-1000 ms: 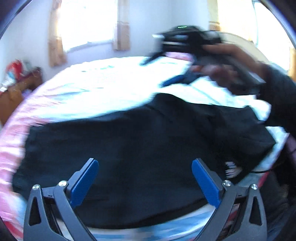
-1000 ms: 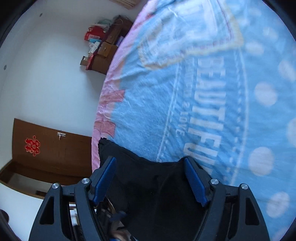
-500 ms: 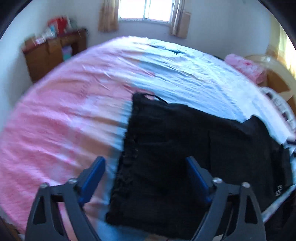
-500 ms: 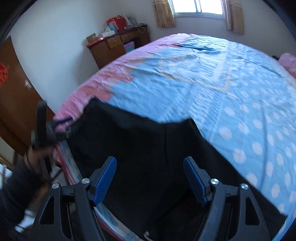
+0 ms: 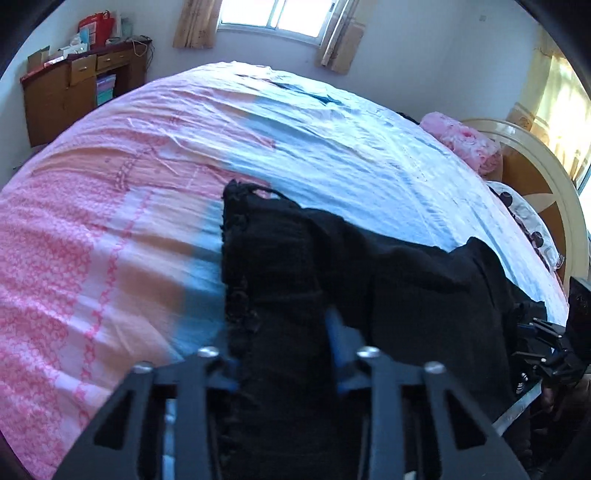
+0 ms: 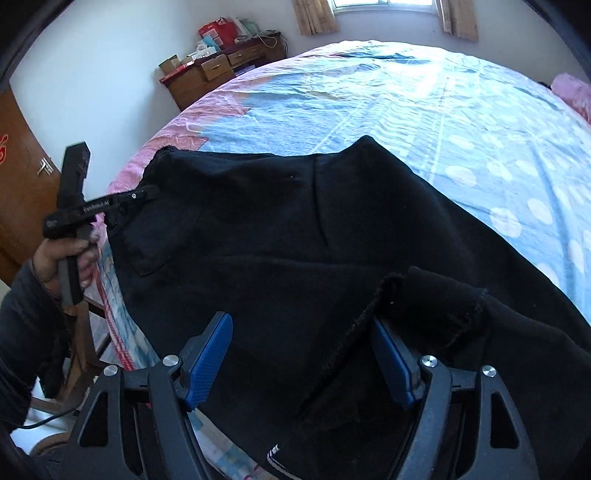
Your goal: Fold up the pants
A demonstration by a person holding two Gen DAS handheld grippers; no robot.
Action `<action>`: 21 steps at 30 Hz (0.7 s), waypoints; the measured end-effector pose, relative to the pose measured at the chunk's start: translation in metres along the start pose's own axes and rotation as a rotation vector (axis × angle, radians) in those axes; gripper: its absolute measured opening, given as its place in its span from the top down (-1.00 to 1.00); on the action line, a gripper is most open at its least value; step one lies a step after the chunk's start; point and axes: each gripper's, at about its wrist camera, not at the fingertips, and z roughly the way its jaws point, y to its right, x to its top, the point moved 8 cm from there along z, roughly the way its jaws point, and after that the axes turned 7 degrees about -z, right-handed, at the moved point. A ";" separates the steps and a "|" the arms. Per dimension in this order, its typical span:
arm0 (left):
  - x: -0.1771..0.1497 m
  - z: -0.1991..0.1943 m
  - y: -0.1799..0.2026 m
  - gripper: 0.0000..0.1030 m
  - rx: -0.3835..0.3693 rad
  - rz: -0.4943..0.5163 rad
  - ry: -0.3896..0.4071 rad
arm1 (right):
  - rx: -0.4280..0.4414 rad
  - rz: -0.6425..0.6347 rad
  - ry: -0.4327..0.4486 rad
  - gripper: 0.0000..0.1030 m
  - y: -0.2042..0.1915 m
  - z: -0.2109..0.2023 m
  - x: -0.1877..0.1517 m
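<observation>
Pants [image 6: 295, 236] on bedspread [image 6: 424, 110], cabinet [image 6: 218, 72] beyond

- A bed [image 5: 110, 258] with a pink and blue sheet fills the room.
- A pink pillow [image 5: 461, 142] lies by the headboard [image 5: 546, 192].
- A wooden dresser [image 5: 74, 96] stands near the curtained window [image 5: 277, 18].

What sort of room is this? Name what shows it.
Most likely a home bedroom: a large bed with a pink and blue cover, a pink pillow by the headboard, and a cluttered wooden dresser near the curtained window.
</observation>
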 end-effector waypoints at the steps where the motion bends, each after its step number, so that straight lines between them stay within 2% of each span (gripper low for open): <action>1: 0.001 -0.004 0.002 0.52 0.000 0.003 0.006 | 0.001 -0.001 0.002 -0.49 0.000 0.000 0.000; 5: 0.004 -0.025 0.015 0.58 0.005 0.010 0.041 | 0.018 0.007 0.017 -0.49 0.002 -0.001 -0.002; 12: 0.010 -0.056 0.037 0.60 -0.073 -0.038 0.078 | 0.025 0.020 0.039 -0.49 0.002 -0.003 0.000; 15: 0.012 -0.071 0.056 0.60 -0.117 -0.027 0.093 | 0.047 0.059 0.054 -0.49 0.004 -0.010 0.000; 21: 0.019 -0.096 0.097 0.61 -0.198 0.012 0.113 | 0.000 0.007 0.098 -0.49 -0.003 -0.037 0.006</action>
